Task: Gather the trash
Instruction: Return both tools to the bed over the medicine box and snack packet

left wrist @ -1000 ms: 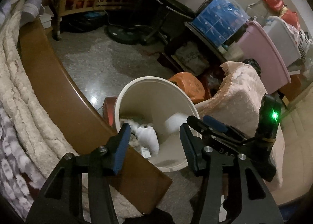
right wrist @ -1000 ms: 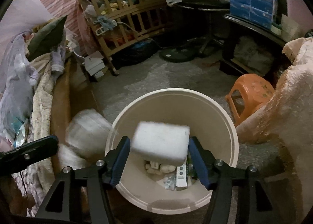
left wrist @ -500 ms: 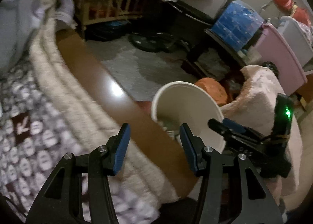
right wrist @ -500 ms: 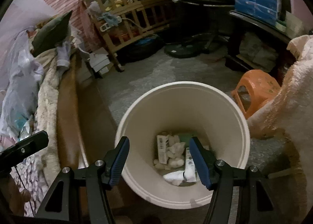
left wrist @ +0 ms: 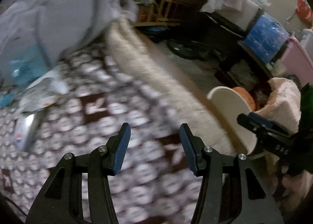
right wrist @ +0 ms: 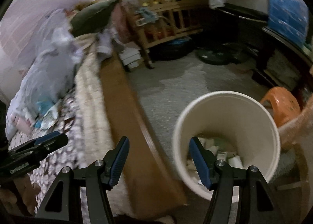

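A: A cluttered bedroom: the bed [left wrist: 121, 118], under a brown-and-white patterned blanket, fills the lower left of the left wrist view, and grey speckled floor [right wrist: 176, 87] runs to a wooden crib [right wrist: 168, 14] at the top of the right wrist frame.

B: And at the edges?

A: An orange stool [right wrist: 281, 104] at the right, blue packs [left wrist: 266, 40] at upper right.

B: What has changed?

A: A second ago the right gripper [right wrist: 158, 155] held a white block over the bin [right wrist: 227, 134]; now its fingers stand half open and empty, above the bed's brown wooden edge [right wrist: 137, 126]. The left gripper [left wrist: 154, 145], earlier above the bin, now hangs over the blanket, fingers half open, holding nothing.

B: The trash?

A: White scraps and small cartons [right wrist: 225, 153] lie at the bottom of the cream bin, lower right of the right wrist frame. A crumpled silver wrapper [left wrist: 43, 93] and a blurred foil pouch [left wrist: 25, 130] lie on the blanket at the left of the left wrist frame.
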The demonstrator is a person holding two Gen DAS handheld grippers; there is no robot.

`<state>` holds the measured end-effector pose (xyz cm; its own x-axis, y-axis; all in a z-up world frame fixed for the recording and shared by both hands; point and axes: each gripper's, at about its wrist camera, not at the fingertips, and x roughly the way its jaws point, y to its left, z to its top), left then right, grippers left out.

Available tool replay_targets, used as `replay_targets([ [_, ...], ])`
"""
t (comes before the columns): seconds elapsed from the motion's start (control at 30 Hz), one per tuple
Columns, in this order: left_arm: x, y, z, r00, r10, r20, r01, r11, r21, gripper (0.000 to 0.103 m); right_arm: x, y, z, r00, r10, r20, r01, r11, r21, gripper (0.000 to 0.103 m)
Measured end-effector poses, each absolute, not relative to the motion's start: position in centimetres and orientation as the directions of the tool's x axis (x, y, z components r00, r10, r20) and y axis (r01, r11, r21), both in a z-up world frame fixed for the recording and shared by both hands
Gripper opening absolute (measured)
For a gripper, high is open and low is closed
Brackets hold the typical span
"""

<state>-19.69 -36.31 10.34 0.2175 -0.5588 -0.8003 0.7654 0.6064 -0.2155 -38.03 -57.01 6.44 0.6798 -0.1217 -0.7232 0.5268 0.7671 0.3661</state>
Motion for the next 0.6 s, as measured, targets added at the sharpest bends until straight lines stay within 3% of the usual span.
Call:
replay_targets([
  [0.23, -14.9, -28.6, 9.9, 0.309, -0.508, -0.804, 0.700, 0.694, -0.170, 0.051, -33.3, -52.8, 7.4, 0.695, -0.036, -0.718, 0.421, 0.830, 0.366, 0.063],
  [0.37, -11.1, -24.0, 9.0, 0.359, -0.449, -0.818, 0.647, 0.751, -0.129, 0.062, -30.6, -50.2, 7.8, 0.699, 0.004, -0.715, 0.357, 0.864, 0.354, 0.063],
  [0.6, -6.8, -21.8, 6.4, 0.378, -0.369, -0.849, 0.631, 0.774, -0.055, 0.062, -27.5, -47.9, 7.8, 0.696, 0.055, -0.716, 0.310, 0.877, 0.368, 0.064],
])
